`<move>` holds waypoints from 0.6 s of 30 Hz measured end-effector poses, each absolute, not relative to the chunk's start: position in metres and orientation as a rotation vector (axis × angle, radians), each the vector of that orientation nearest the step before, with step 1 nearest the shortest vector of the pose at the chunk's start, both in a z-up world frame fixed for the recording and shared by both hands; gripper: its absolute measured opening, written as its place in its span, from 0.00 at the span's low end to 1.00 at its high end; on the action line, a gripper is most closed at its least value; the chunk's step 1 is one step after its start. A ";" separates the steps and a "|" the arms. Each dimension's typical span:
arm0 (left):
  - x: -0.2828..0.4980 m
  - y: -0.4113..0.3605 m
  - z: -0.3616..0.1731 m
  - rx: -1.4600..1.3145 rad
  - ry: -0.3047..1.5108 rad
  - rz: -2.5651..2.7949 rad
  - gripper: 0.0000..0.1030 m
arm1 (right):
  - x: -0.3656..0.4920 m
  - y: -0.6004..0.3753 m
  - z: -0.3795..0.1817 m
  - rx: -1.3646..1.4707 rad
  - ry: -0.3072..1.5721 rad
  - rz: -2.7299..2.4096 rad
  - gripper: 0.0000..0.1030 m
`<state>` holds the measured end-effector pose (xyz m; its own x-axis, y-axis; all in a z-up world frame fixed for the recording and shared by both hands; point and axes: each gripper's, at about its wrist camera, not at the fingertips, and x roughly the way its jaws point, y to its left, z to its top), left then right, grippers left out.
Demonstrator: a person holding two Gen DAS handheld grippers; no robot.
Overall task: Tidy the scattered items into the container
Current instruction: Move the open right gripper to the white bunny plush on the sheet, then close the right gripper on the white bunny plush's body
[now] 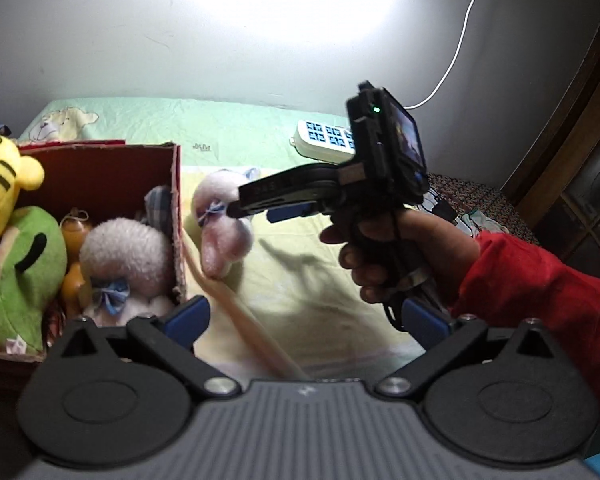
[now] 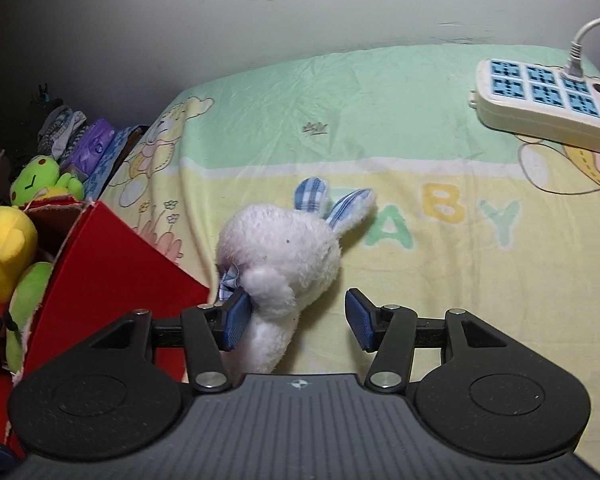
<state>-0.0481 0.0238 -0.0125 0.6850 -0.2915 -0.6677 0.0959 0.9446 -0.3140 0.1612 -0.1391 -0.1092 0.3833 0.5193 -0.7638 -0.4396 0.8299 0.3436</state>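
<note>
The box (image 2: 112, 264) sits at the left of the bed (image 2: 380, 128), with stuffed toys (image 1: 128, 256) in it. Just to its right the plush rabbit (image 2: 284, 256) lies on the bed. The power strip (image 2: 540, 100) rests far right, toward the wall.

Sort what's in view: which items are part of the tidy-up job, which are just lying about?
Job:
- white plush bunny on the bed, between the right gripper fingers
- red box, already holding plush toys

Lying about:
- power strip with white cable
- bedsheet
- clutter behind the box
</note>
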 end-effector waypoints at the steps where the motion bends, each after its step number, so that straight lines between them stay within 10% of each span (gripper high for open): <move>1: -0.044 0.023 -0.013 -0.269 0.790 -0.224 0.99 | 0.162 -0.149 -0.111 0.101 1.018 0.600 0.50; 18: 0.073 -0.025 -0.061 -0.055 0.709 0.084 0.99 | 0.169 -0.215 -0.124 0.506 1.019 0.769 0.49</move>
<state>0.0726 -0.0252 -0.0606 0.7557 0.0584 -0.6522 -0.0955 0.9952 -0.0215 0.1691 -0.2146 -0.1235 0.3053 0.7688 -0.5619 -0.3290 0.6389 0.6953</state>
